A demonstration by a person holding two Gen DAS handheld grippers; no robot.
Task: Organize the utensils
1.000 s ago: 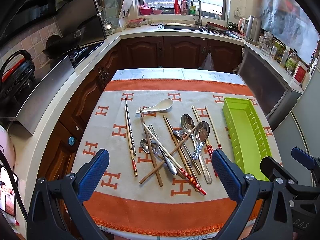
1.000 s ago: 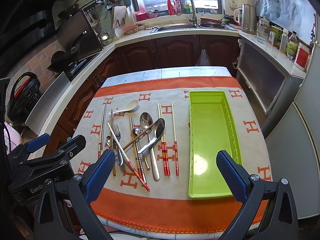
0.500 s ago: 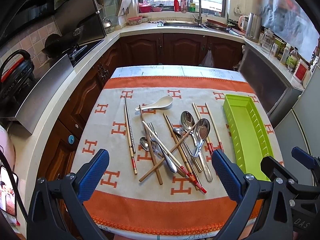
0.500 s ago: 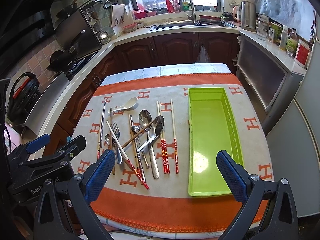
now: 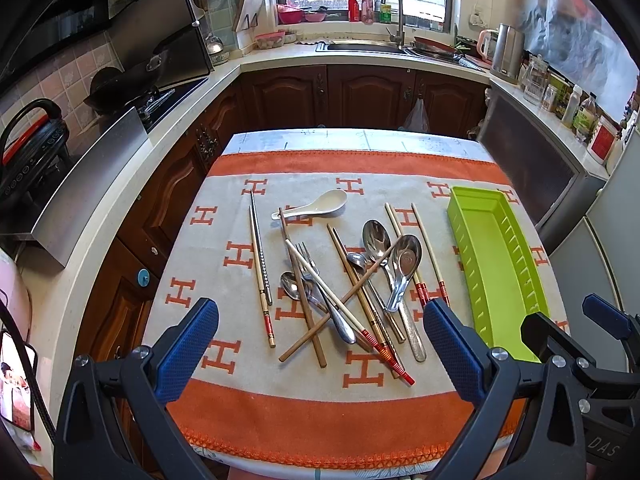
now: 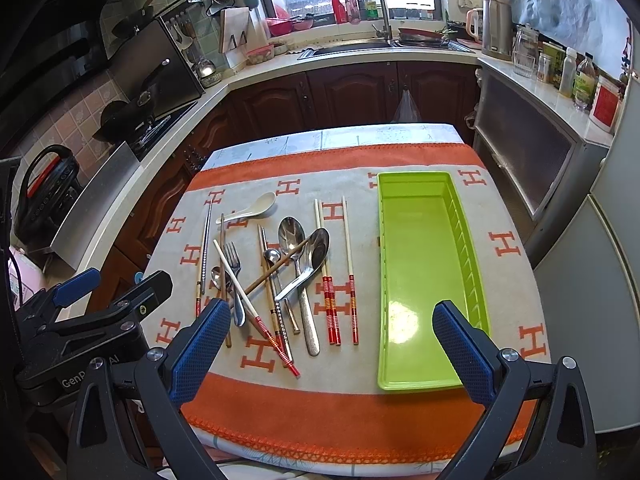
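While both grippers, left (image 5: 320,348) & right (image 6: 334,344), hung spread and empty, utensils (image 6: 280,276) lay jumbled mid-cloth; green tray (image 6: 420,384) sat near the tablecloth's (image 6: 360,412) right edge.

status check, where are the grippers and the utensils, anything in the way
Left gripper and right gripper open, holding nothing, above the near table edge. Utensil pile loose on the cloth, green tray unfilled. Crossed chopsticks tangle the spoons.

A lime-green tray (image 6: 420,256) lies on a cloth (image 6: 400,416) of pale grey with orange H marks and orange bands. The soup spoon (image 5: 316,205) is white. Several chopsticks (image 6: 332,312) end in red and yellow stripes. The gripper pads (image 6: 200,348) are blue, cross-hatched.
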